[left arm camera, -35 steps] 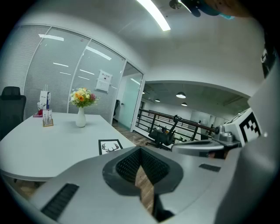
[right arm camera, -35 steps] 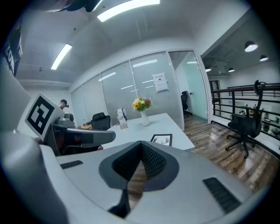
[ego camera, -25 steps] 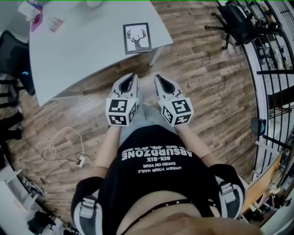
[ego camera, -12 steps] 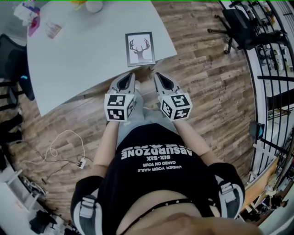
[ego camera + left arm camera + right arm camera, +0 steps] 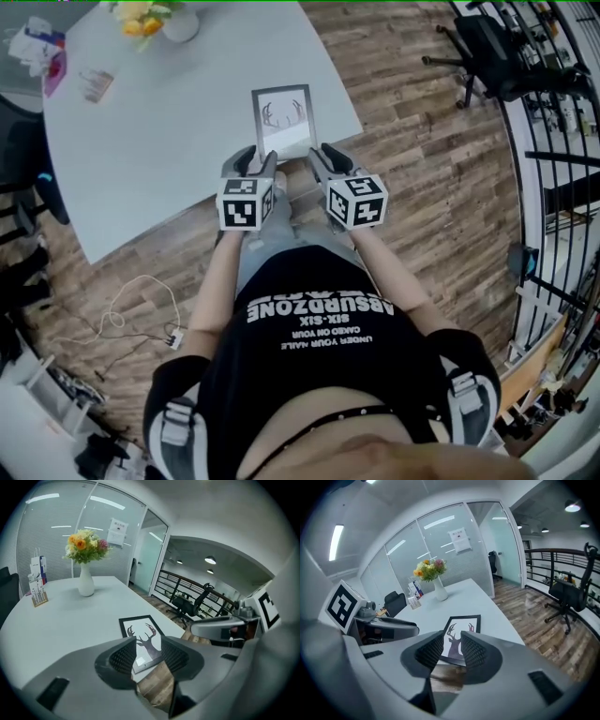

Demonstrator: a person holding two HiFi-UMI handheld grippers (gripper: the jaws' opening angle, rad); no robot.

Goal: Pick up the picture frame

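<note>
The picture frame (image 5: pixel 284 120), black-edged with a deer silhouette, lies flat near the white table's (image 5: pixel 169 131) front corner. My left gripper (image 5: pixel 253 161) is at the table's edge, just short of the frame's near left corner. My right gripper (image 5: pixel 317 156) is beside it, at the near right corner. Both pairs of jaws are opening, with nothing between the pads. In the left gripper view the frame (image 5: pixel 143 634) shows through the gap of the left gripper (image 5: pixel 148 651). In the right gripper view the frame (image 5: pixel 461 631) lies just beyond the right gripper (image 5: pixel 452 649).
A white vase of flowers (image 5: pixel 155 17) and a small card stand (image 5: pixel 94 84) sit at the table's far side. An office chair (image 5: pixel 487 47) and a black railing (image 5: pixel 562 141) are off to the right. A white cable (image 5: pixel 122 314) lies on the wooden floor.
Both grippers have moved forward and down from in front of the person's body to the table's edge, close to the frame's near side.
</note>
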